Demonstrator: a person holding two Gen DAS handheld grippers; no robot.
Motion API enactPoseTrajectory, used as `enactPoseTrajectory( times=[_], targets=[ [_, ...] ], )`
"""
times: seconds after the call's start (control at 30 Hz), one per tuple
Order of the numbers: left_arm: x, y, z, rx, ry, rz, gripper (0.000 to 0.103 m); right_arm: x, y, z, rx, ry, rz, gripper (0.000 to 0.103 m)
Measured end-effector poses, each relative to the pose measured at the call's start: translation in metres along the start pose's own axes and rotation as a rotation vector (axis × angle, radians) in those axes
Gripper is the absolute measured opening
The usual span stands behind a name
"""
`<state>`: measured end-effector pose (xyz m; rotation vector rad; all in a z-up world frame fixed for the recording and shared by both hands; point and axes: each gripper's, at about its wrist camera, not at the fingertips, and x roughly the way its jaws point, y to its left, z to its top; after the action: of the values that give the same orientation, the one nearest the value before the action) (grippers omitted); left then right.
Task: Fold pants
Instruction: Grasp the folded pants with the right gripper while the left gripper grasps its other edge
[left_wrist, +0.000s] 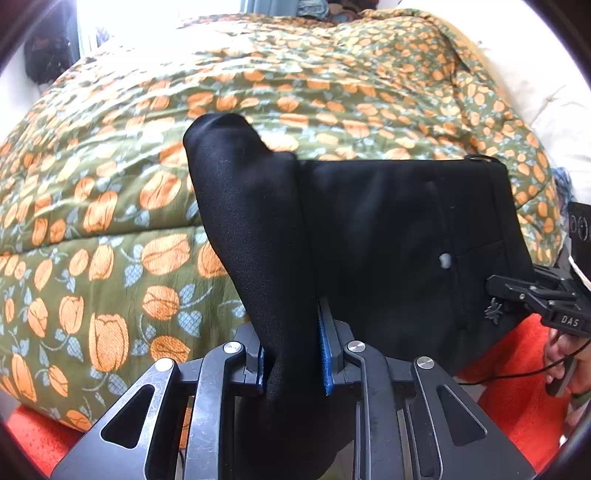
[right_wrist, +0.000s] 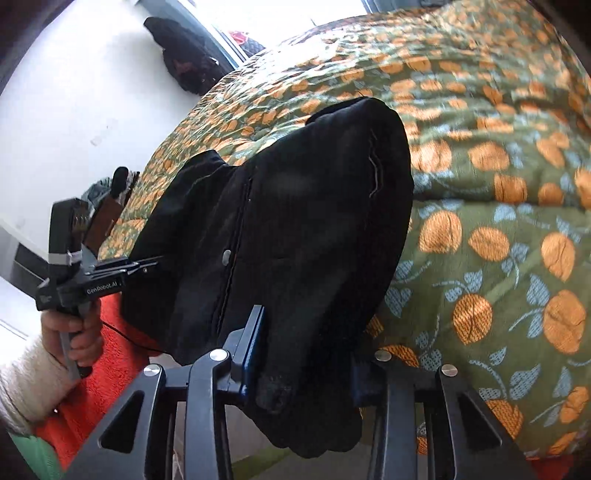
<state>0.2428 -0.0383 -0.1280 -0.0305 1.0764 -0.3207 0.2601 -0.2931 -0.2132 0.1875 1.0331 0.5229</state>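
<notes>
Bed w/ floral quilt (left_wrist: 147, 155) – white wall (right_wrist: 74, 92), bright window (left_wrist: 155, 18).

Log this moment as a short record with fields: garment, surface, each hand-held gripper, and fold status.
garment: black pants, bunched, with a small pale button showing
surface: bed quilt, green with orange tulips
left hand-held gripper: shut on pants fabric
right hand-held gripper: shut on pants fabric
fold status: pants held up between both grippers above the quilt, not yet laid flat
</notes>
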Motion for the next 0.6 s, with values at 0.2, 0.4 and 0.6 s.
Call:
enactPoseTrajectory(
  times=[0.2,0.4,0.6],
  targets=[
    [-0.047,-0.021,0.044,0.058,-0.164,-0.007,0.021,-0.025,0.034,0.039,-0.075,-0.105,0.048,0.033],
    [-0.058,0.016,0.128,0.031,-0.3,0.021,0.021,-0.025,0.03,0.129,-0.094,-0.228,0.059,0.033],
    [0.011,0.055,0.165,-0.002,-0.271,0.082,0.023,0.03,-0.001,0.195,-0.059,-0.212,0.034,0.034]
  ],
)
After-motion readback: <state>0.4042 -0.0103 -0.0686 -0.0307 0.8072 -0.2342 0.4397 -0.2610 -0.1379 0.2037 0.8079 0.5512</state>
